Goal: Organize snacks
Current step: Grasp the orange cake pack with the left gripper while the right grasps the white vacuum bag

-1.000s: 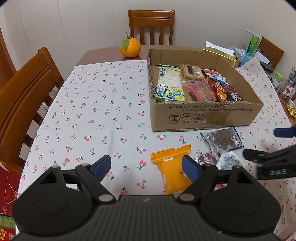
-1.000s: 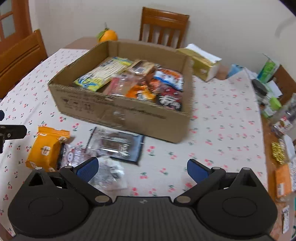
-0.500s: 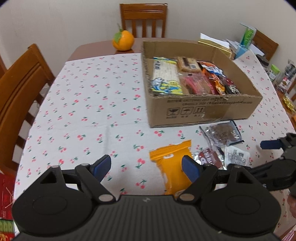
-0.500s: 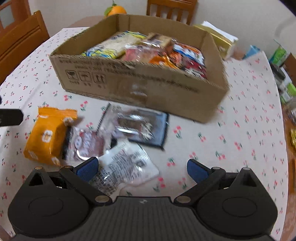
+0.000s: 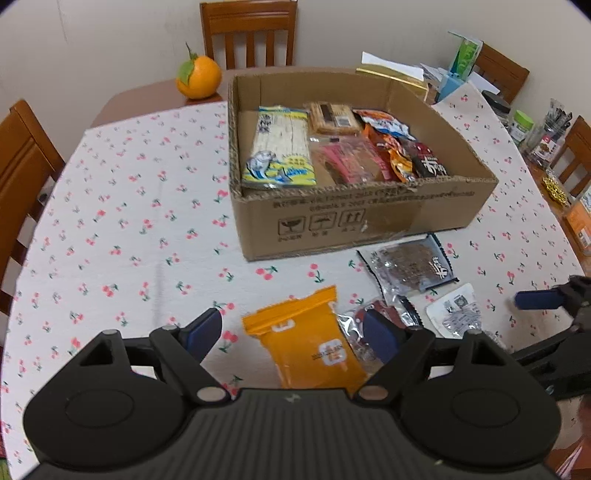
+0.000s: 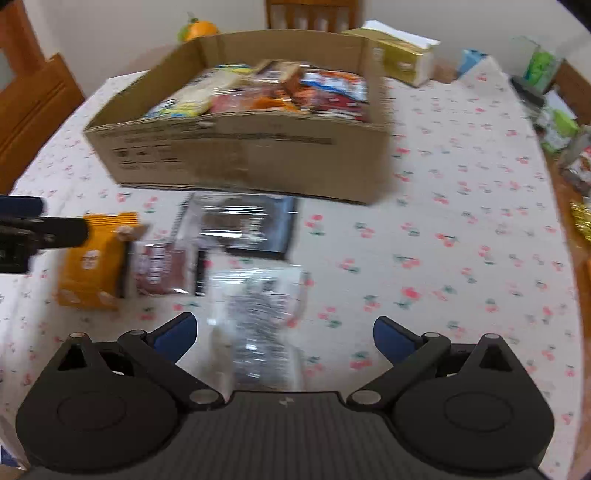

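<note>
An orange snack packet (image 5: 308,341) lies on the cherry-print tablecloth, and my left gripper (image 5: 293,334) hangs open over it, one blue pad on each side, not touching. Beside it lie a dark red packet (image 5: 384,314), a dark packet with brown contents (image 5: 408,264) and a clear white packet (image 5: 458,312). My right gripper (image 6: 284,334) is open above the clear white packet (image 6: 258,314), which shows blurred between its fingers. The orange packet (image 6: 94,266) shows at the left of the right wrist view. A cardboard box (image 5: 369,225) behind them holds several snacks.
An orange fruit (image 5: 198,76) sits on the bare tabletop beyond the cloth. Wooden chairs (image 5: 248,33) stand at the far side and left. Tissue boxes, jars and packets (image 5: 532,129) crowd the table's right side. Open cloth (image 5: 122,221) lies left of the box.
Both grippers have sunk closer to the loose packets. The right one has swung so the clear white packet now lies between its fingers. Both stay open.
</note>
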